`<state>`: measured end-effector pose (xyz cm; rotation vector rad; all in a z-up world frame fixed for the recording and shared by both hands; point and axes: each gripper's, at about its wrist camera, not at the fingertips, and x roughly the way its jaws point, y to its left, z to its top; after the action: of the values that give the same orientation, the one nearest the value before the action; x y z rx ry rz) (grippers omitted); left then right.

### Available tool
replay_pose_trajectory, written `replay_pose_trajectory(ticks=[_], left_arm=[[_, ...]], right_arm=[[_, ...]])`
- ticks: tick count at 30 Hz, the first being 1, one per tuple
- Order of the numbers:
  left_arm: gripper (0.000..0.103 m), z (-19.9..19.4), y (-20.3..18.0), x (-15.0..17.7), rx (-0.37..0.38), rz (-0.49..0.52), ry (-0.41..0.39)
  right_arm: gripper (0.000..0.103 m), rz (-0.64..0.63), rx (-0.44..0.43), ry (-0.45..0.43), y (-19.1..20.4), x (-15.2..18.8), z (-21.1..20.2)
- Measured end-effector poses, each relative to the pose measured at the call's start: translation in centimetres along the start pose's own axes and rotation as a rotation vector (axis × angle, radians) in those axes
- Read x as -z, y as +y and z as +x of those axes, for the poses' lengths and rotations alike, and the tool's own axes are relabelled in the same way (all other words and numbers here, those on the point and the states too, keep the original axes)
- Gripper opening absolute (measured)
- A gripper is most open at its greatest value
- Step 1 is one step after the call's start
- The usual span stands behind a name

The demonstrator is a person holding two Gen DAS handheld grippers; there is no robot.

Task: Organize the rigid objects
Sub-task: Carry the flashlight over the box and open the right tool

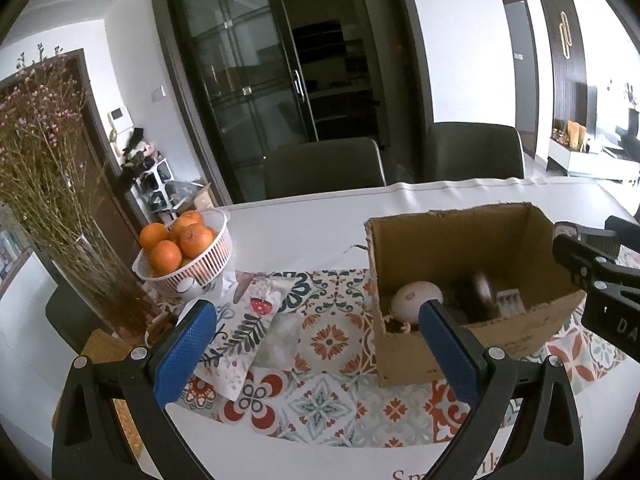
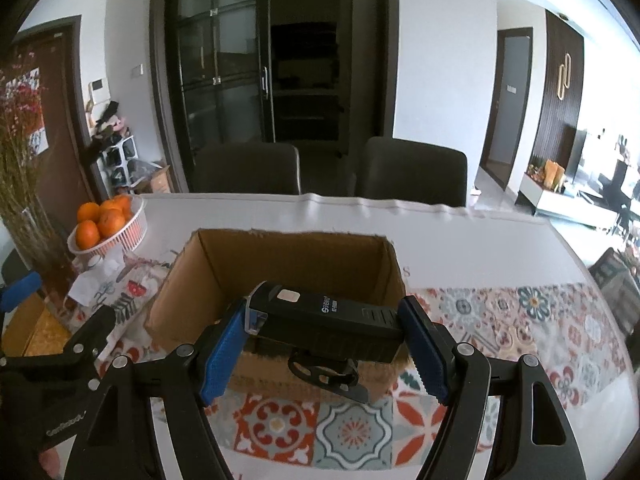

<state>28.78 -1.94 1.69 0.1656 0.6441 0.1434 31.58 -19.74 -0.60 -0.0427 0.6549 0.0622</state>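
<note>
The right tool (image 2: 324, 342) is gripping a black bike light (image 2: 324, 316) crosswise between its blue pads (image 2: 224, 354), one pad pressing on the clear lens end at the left and the other on the rear end at the right, so the jaws are standing partly apart and are closed on the light. The light is hanging just above the near wall of the open cardboard box (image 2: 288, 256), with its black mounting bracket (image 2: 326, 376) dangling below the body in front of that wall. The left tool (image 1: 316, 320) is holding nothing, its jaws standing wide apart over the patterned cloth (image 1: 320, 360) on the white worktop (image 1: 304, 236), with the right pad sitting in front of the near left corner of the same cardboard box (image 1: 460, 240). Inside the box a white egg-shaped object (image 1: 412, 300) is lying at the left, beside a dark item that is too blurred to identify and a small pale packet (image 1: 510, 302) at the right. A white basket (image 1: 200, 268) of oranges (image 1: 176, 240) is sitting well to the left of the box, near a glass vase (image 1: 104, 280) of dried flowers. A folded printed cloth (image 1: 248, 320) is lying between the basket and the box. Two dark chairs (image 2: 248, 168) are standing at the far edge of the worktop.
</note>
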Motion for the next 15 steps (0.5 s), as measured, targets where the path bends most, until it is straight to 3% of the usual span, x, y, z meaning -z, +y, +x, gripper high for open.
replay_pose_trajectory(ticks=[15], left_arm=[[0.103,1.8,0.5,-0.9,-0.04,-0.024,0.017]], right_arm=[[0.08,-0.045,-0.021,0.066,0.9,-1.8,4.1]])
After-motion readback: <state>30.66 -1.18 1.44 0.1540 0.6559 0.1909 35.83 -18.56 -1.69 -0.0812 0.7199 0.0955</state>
